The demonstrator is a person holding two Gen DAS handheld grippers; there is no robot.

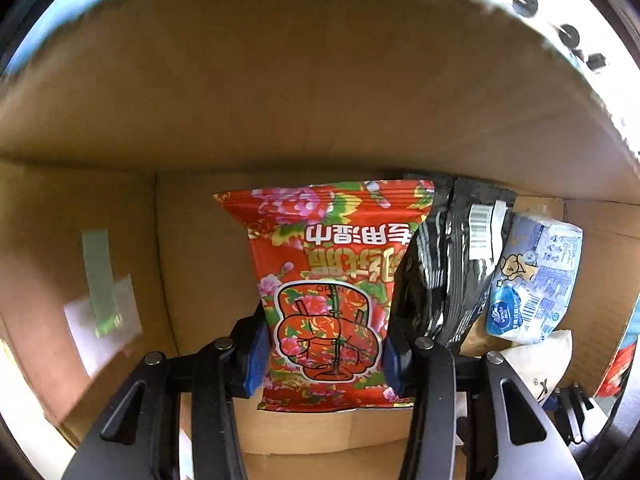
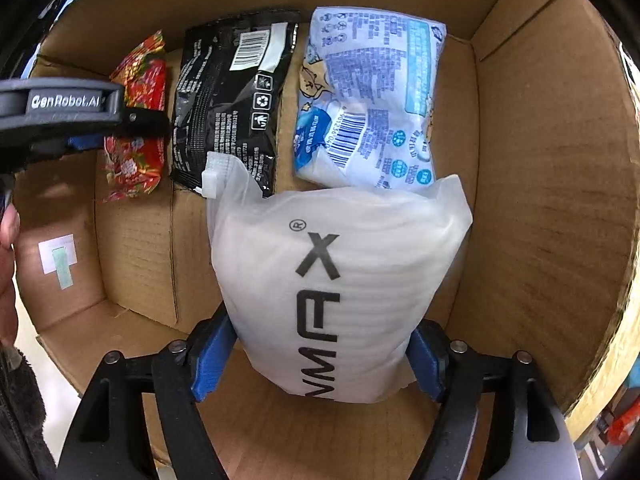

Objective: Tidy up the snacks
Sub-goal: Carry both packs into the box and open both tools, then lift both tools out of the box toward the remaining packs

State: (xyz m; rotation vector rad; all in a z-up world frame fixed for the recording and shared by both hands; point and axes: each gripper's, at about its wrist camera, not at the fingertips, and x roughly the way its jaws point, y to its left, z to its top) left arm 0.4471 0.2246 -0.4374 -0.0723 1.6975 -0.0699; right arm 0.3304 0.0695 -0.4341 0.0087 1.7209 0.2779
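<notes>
Blue-padded fingers of the right gripper (image 2: 320, 364) are pressed against the two flanks of a soft, translucent white plastic pouch printed with large black letters (image 2: 340, 284), which is pinched near its lower end. Its long axis runs straight ahead from the jaws, in line with the fingers, so that its far end points into the open brown cardboard box (image 2: 540, 160) and already overlaps the near edge of a pale blue and white printed packet (image 2: 368, 96) lying flat on the box floor. Bare cardboard floor is seen to the left of the pouch, while the right wall stands near its other flank.

On the other side, the left gripper (image 1: 324, 354) is closed on a red floral-patterned foil packet (image 1: 328, 288), held by its two side edges with its length likewise running forward from the jaws; the print reads upside down from this camera. It is judged to be standing or nearly down against the far wall, at the left end of the row. Just beside it on the right lies a glossy black foil packet with a white barcode label (image 1: 452, 264), touching or slightly overlapping its edge, and beyond that the blue and white packet is seen again.

Since the row at the back is filled, the coming placement of the white pouch is judged to turn on the free floor in front of the row, nearer to the right hand than to the left. Whether the pouch rests on the floor yet cannot be told.
</notes>
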